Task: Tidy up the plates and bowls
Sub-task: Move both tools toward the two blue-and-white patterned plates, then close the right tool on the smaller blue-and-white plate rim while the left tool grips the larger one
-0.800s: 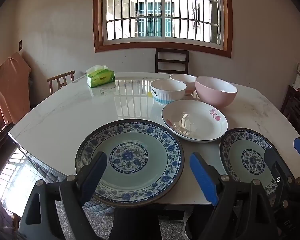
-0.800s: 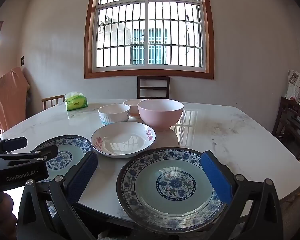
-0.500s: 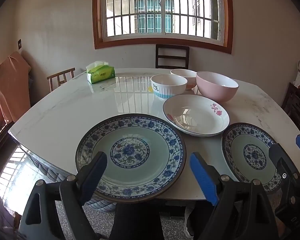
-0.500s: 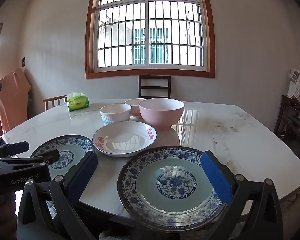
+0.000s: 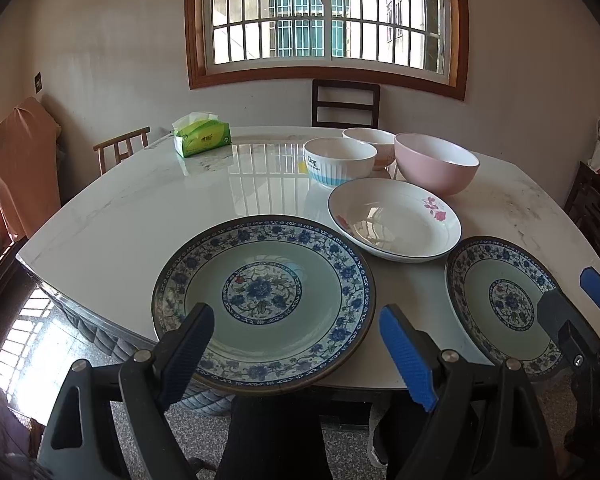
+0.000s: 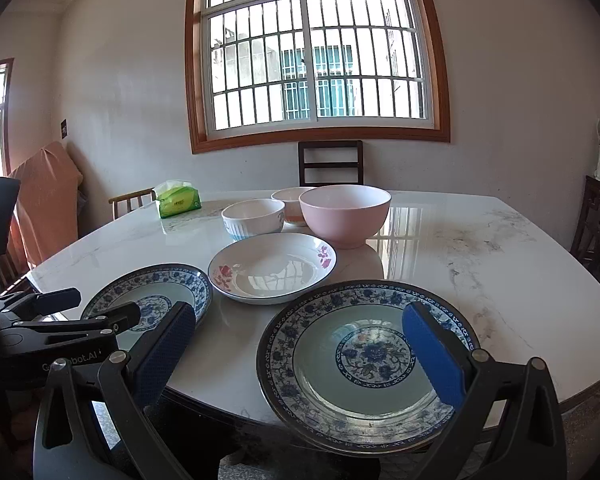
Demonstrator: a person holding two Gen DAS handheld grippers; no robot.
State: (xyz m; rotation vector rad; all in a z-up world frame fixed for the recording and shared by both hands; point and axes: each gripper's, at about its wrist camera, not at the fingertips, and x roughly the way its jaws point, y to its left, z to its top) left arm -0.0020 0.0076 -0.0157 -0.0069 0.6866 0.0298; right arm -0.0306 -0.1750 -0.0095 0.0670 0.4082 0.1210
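"Dog" on ribbed bowl (image 5: 338, 162)

**A dining room in a home**

The place is a dining room of a private home. A large marble table (image 5: 148, 208) stands in the middle, with wooden chairs around it: 1 dark chair (image 5: 345, 104) at the far side under the window and 1 lighter chair (image 5: 121, 148) at the left. On the table there are 3 plates and 3 bowls, and also a green tissue pack (image 5: 202, 139). The barred window (image 6: 316, 60) has a wooden frame, and another building is visible through it. The walls are plain white. An orange cloth (image 5: 20, 160) hangs over furniture at the left.
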